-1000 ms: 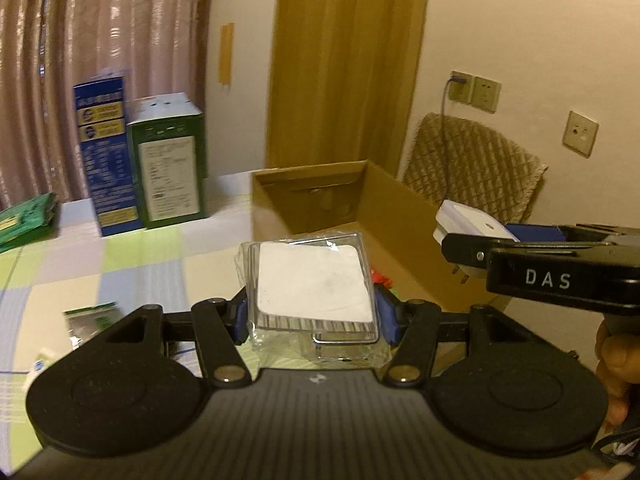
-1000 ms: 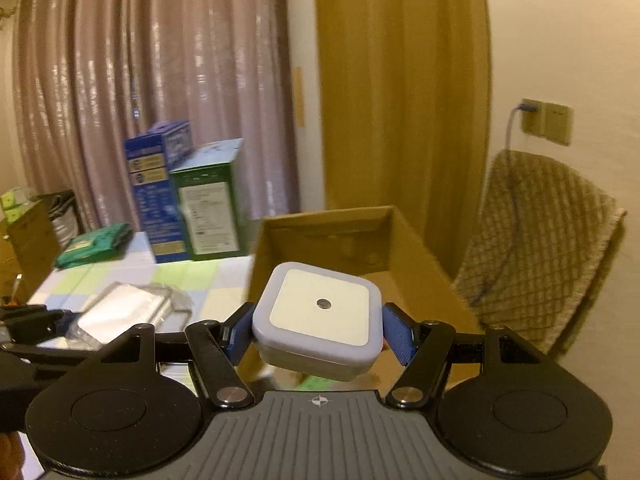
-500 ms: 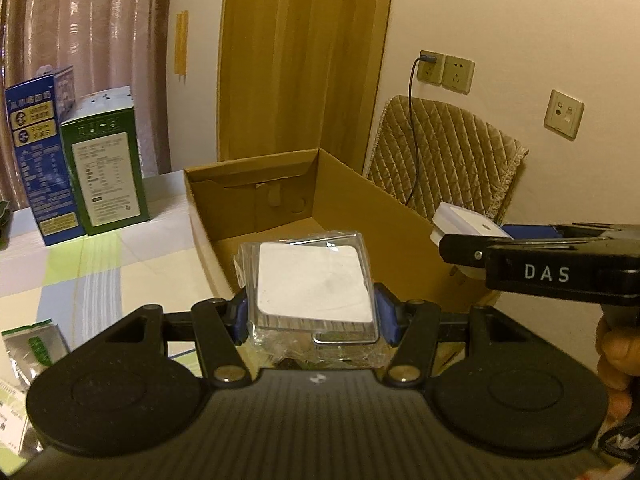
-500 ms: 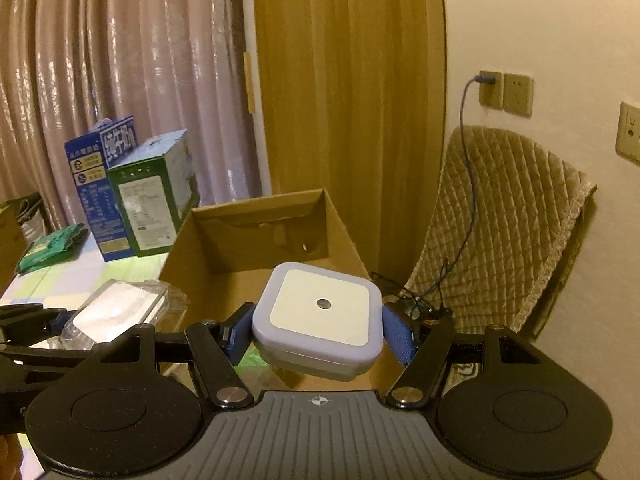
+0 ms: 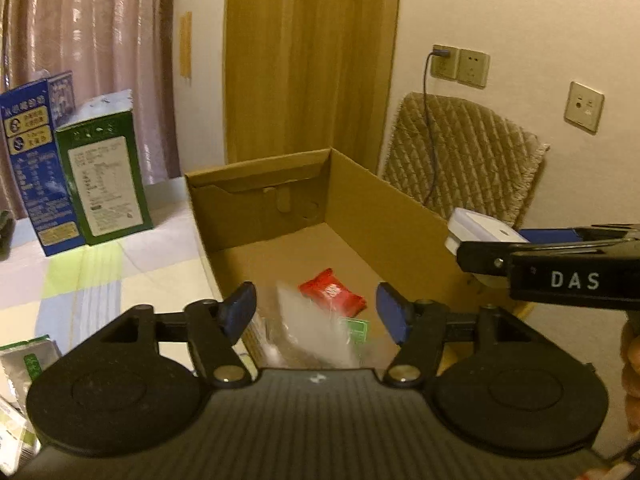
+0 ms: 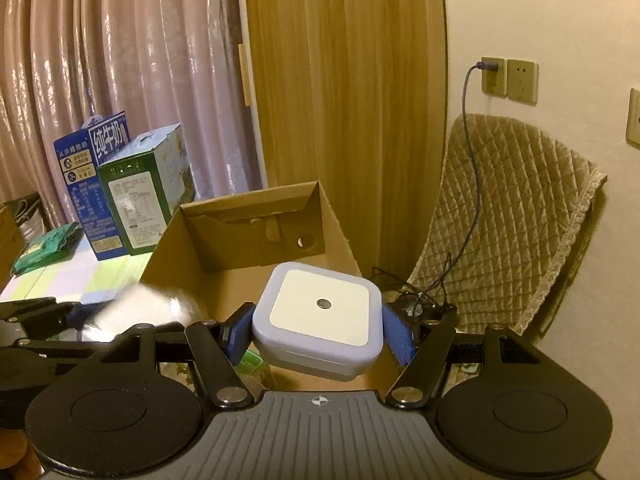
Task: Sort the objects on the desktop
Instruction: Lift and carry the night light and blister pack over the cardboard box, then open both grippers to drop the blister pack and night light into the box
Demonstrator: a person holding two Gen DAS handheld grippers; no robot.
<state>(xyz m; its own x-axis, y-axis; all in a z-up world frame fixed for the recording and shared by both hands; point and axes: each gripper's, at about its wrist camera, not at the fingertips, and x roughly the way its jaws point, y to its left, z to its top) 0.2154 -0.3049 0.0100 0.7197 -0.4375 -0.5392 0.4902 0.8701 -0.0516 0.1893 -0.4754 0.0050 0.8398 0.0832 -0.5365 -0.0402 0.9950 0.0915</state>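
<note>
Here the left gripper (image 5: 316,310), its jaws just parted, drops a blurred clear-wrapped packet (image 5: 312,328) into the cardboard box (image 5: 384,208). The right gripper (image 6: 316,330) clamps a night light (image 6: 318,314) above the box by its smooth sides; it looks light, rigid and probably slippery.

My left gripper (image 5: 316,312) hangs over the near end of the cardboard box (image 5: 392,216); its jaws have just been opening, and the blue fingers (image 5: 240,310) touch nothing. Between and below them a clear packet (image 5: 316,332) shows as a blur inside the box, beside a red sachet (image 5: 332,294) and a green one (image 5: 356,330) on the box floor. At the right edge my right gripper (image 5: 476,240) pinches a white night light (image 5: 480,230) over the box's right wall. On the worktop (image 5: 120,276) left of the box stand a green carton (image 5: 102,172) and a blue carton (image 5: 30,160).
</note>
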